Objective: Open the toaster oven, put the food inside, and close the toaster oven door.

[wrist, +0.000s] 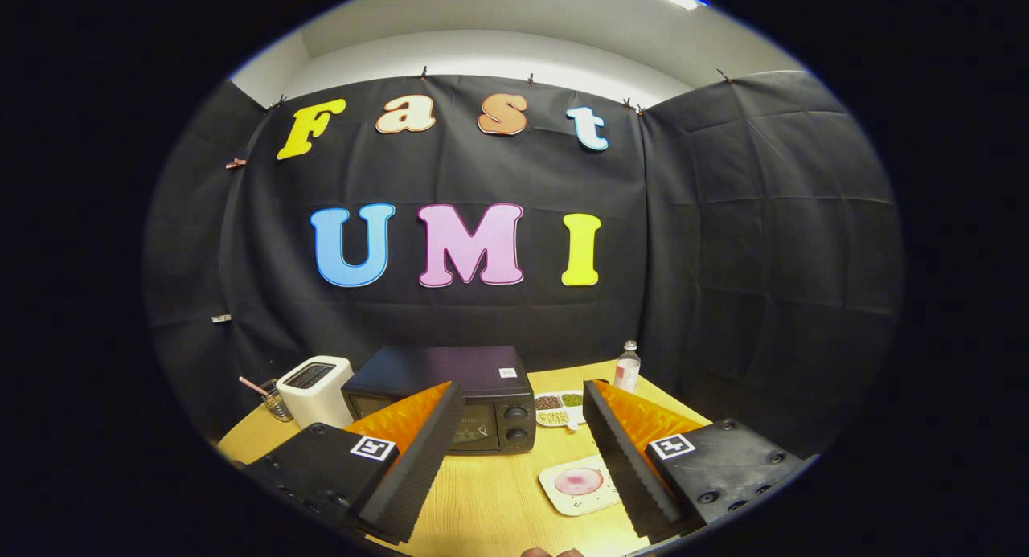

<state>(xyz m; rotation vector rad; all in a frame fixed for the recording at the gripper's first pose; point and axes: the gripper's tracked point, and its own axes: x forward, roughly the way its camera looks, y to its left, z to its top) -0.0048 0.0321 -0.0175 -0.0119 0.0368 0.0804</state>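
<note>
Gripper view: worktop [482,501] carries a black toaster oven [450,396], door closed, far and left-centre, partly behind the left finger. Likely heavy, rigid; best taken at the door's top edge. Food on a small plate [579,483], near right; probably light, soft. Tongs [514,460] spread wide, empty.

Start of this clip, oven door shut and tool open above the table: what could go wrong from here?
1. The toaster oven sits tight beside the white toaster; the open tool could bump it while reaching for the door.
2. The food lies loose on a small plate, which may slide when gripped.
3. The bottle could tip if brushed.
</note>
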